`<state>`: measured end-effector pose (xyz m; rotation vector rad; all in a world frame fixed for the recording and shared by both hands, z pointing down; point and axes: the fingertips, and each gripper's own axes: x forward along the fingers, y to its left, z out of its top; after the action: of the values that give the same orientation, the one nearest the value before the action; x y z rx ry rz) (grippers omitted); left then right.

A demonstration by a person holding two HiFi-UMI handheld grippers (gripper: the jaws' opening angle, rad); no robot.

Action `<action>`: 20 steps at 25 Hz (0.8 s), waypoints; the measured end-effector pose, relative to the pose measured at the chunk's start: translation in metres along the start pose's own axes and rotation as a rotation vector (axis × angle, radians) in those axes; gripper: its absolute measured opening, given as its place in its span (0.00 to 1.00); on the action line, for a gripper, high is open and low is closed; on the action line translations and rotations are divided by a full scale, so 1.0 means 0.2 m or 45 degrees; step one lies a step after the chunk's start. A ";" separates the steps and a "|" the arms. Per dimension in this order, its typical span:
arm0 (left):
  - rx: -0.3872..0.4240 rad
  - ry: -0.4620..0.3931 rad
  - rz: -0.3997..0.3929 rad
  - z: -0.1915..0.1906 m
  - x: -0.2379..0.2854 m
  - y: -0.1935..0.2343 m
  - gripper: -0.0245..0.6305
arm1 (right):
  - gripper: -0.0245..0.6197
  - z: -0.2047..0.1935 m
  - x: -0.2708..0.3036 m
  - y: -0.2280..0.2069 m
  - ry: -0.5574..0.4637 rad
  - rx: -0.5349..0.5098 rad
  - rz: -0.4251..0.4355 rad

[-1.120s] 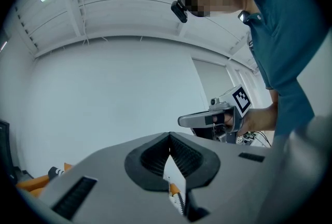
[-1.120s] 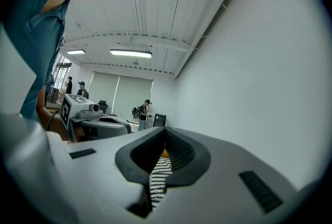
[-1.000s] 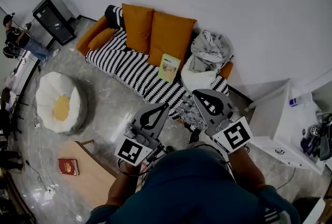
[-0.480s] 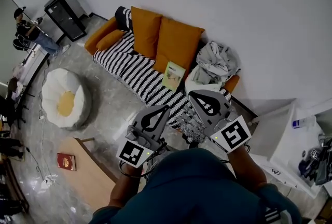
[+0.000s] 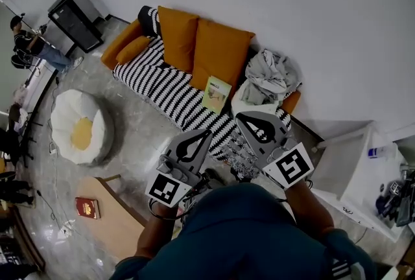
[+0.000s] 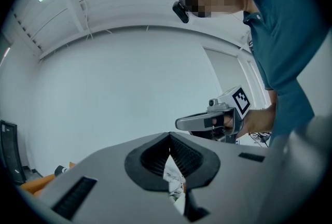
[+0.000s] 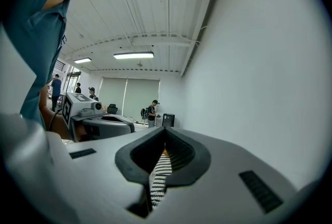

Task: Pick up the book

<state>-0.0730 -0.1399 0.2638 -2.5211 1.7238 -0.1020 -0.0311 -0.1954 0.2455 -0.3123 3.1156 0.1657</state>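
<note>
Approach step: book (image 5: 216, 93) lies on the striped sofa (image 5: 155, 81), well ahead of left gripper (image 5: 206, 133) and right gripper (image 5: 241, 118), both closed and empty; next, get nearer and open one

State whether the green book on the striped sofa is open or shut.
Shut: the green book shows one whole cover, no spread pages.

left gripper (image 5: 209, 132) + right gripper (image 5: 238, 118): grey, black-and-white marker cubes
sofa (image 5: 162, 84) ahead of them: black-and-white stripes
cushions (image 5: 220, 52): orange
book (image 5: 216, 93) just past the tips: pale green cover
bean bag (image 5: 81, 129) off the left gripper's left: white, yellow middle
</note>
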 end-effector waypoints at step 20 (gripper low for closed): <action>-0.087 -0.002 -0.179 -0.16 -0.03 0.49 0.04 | 0.06 -0.06 0.44 0.01 0.118 0.003 -0.160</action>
<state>-0.1699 -0.1702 0.2849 -2.6886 1.5737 -0.0508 -0.1186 -0.2114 0.2572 -0.5291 3.1733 0.1511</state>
